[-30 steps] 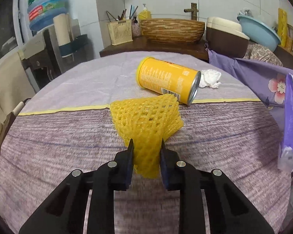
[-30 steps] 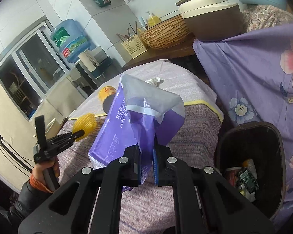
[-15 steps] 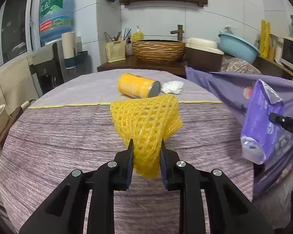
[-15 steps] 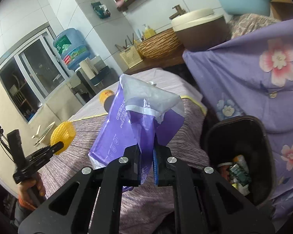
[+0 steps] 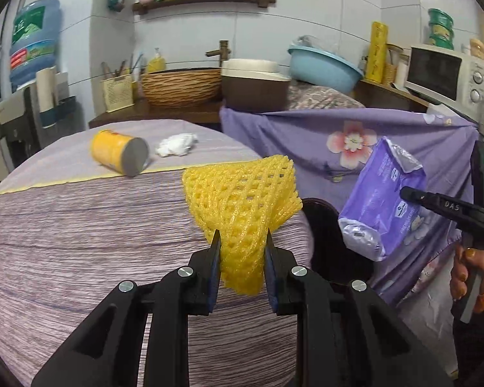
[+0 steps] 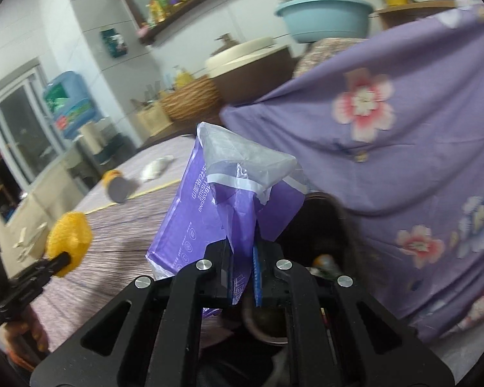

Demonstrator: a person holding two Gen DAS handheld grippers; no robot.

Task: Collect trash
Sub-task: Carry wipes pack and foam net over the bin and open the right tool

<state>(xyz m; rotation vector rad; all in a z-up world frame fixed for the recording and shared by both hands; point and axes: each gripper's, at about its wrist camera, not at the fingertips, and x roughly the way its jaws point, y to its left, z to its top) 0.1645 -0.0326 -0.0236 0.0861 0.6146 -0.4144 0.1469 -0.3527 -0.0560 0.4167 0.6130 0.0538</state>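
Currently a yellow foam fruit net [image 5: 242, 200] is clamped in the left claw [image 5: 242, 251] and a purple tissue wrapper [image 6: 222, 213] in the right claw [image 6: 243, 277], both carried off the bench's right edge toward the dark bin [image 5: 332, 242]; release above it seems called for next.

Right gripper [image 6: 243, 275] pinches a crumpled purple tissue wrapper [image 6: 222, 206], which rises just ahead of its fingers. Below and just right of the claw sits a dark trash bin [image 6: 326, 222]. Far left, the left gripper [image 6: 59, 262] clamps a yellow foam net [image 6: 69, 235]. Beyond, left of the wrapper, a yellow can [image 6: 117, 185] lies on the table [image 6: 122, 238]
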